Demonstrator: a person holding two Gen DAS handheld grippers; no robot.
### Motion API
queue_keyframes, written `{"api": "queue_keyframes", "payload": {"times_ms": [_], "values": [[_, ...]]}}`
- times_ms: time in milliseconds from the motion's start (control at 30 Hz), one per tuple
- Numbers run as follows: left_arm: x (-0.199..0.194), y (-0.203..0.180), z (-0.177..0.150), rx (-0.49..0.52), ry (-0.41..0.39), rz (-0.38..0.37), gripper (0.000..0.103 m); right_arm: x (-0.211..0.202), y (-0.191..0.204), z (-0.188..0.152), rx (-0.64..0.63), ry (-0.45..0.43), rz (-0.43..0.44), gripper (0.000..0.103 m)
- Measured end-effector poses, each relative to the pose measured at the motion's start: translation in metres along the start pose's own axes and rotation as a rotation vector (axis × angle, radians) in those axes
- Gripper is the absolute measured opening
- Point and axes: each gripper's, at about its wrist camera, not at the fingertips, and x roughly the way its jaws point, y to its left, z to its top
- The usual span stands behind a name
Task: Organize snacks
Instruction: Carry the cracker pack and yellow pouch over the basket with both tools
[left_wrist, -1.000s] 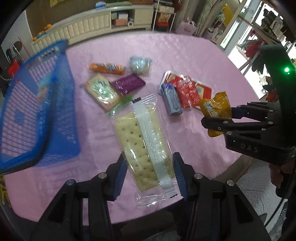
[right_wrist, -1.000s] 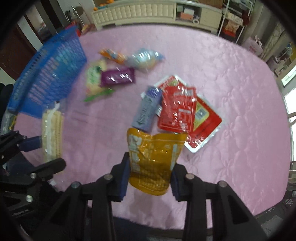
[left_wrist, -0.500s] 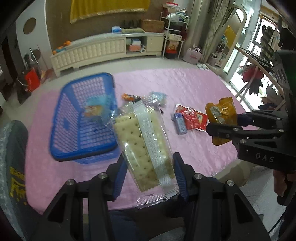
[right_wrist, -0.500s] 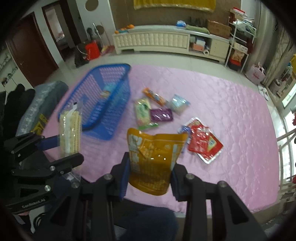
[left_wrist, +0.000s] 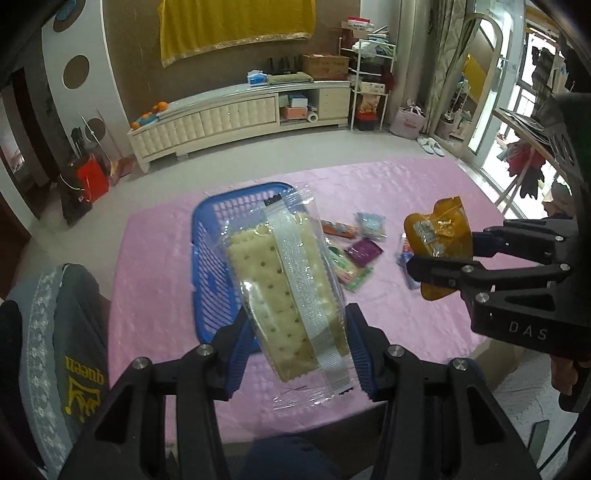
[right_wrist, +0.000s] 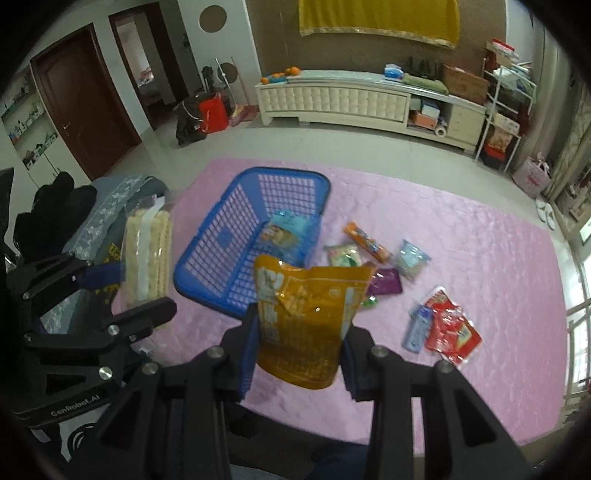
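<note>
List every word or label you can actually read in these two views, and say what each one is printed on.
"DAS": on the body of the right gripper, left wrist view.
"GenRobot.AI": on the body of the left gripper, right wrist view.
"queen": yellow print, seen sideways, on the grey cloth beside the table.
Print on the orange pouch, the cracker pack and the loose snacks is too small or blurred to read.
</note>
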Motion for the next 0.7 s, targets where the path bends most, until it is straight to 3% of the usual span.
{"api": "queue_keyframes", "payload": {"times_ms": [200, 700], "values": [[0.02, 0.033, 0.022, -0.032, 0.018, 0.002, 0.046, 0.027, 0.011, 0.028, -0.002, 0.027, 0.004, 0.043], [0.151, 0.081, 0.061, -0.072, 0.194, 0.004, 0.046, 0.131, 0.008, 0.091, -0.017, 0.112, 0.053, 0.043]]}}
